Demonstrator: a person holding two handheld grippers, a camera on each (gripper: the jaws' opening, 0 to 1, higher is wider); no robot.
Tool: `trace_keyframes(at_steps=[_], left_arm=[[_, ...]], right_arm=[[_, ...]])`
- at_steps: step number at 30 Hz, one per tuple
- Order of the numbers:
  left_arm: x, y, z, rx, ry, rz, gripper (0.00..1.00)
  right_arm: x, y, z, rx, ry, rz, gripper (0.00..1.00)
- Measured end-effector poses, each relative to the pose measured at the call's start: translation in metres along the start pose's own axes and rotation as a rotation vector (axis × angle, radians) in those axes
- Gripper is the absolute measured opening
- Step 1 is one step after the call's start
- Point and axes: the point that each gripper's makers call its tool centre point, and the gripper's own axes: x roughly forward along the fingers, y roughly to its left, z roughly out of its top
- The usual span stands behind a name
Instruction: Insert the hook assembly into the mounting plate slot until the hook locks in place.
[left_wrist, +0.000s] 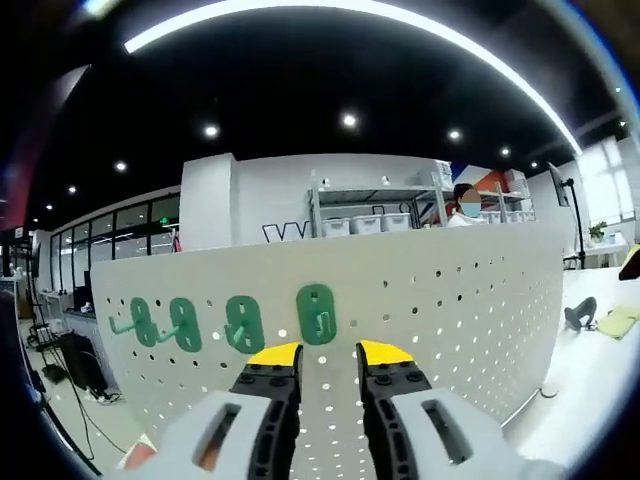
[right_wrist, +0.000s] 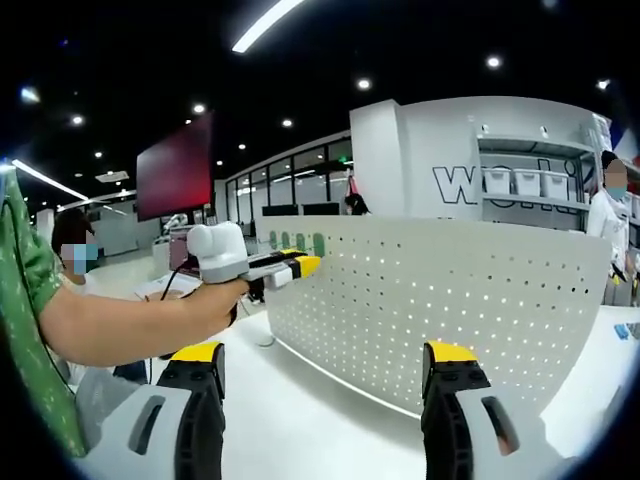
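White perforated mounting plate (left_wrist: 420, 300) upright on the pale bench (right_wrist: 330, 420), four green hook assemblies (left_wrist: 316, 314) already seated in a row along its upper band. Nearest hook just beyond the left gripper (left_wrist: 328, 352), directly ahead of the narrow gap between the yellow-tipped jaws; the other three trailing toward the plate's far left edge. Left jaws slightly parted with nothing between them; not touching the hook, only close beneath it in the left gripper view.

Seen from the right gripper view: same left gripper (right_wrist: 300, 266) held by a hand (right_wrist: 215, 300) at the plate's left end, near the top corner where the green hooks (right_wrist: 296, 242) sit. Right gripper (right_wrist: 322, 362) hanging back over the bench in front of the plate, jaws wide apart, empty, well away from the hooks.

Step in hand, by judgement: final check or seating press on the nearest hook, or release after insertion. Hard to tell from these views whether that hook has locked; no visible tilt, but the latch itself hidden.

Next move probably calls for: squaring the left jaws on the hook's green backing, a firm push straight into the slot, then a gentle tug to confirm the lock. Risk: pushing off-axis and flexing the standing plate.

Shelving (left_wrist: 370, 215) behind.
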Motion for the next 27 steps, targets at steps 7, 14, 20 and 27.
trace_keyframes(at_steps=[7,14,20,27], left_arm=[[-0.032,0.004,0.002,-0.004,-0.01,-0.023,0.26],[-0.079,0.013,0.014,-0.031,-0.032,-0.056,0.3],[-0.121,0.019,0.024,-0.042,-0.051,-0.08,0.33],[-0.168,0.024,0.027,-0.067,-0.04,-0.125,0.38]], right_arm=[[-0.006,0.005,0.0,-0.007,-0.002,-0.011,0.83],[-0.008,0.013,0.0,-0.008,-0.005,-0.01,0.83],[-0.011,0.023,0.001,-0.016,-0.011,-0.004,0.83],[-0.019,0.035,0.001,-0.025,-0.016,-0.008,0.83]])
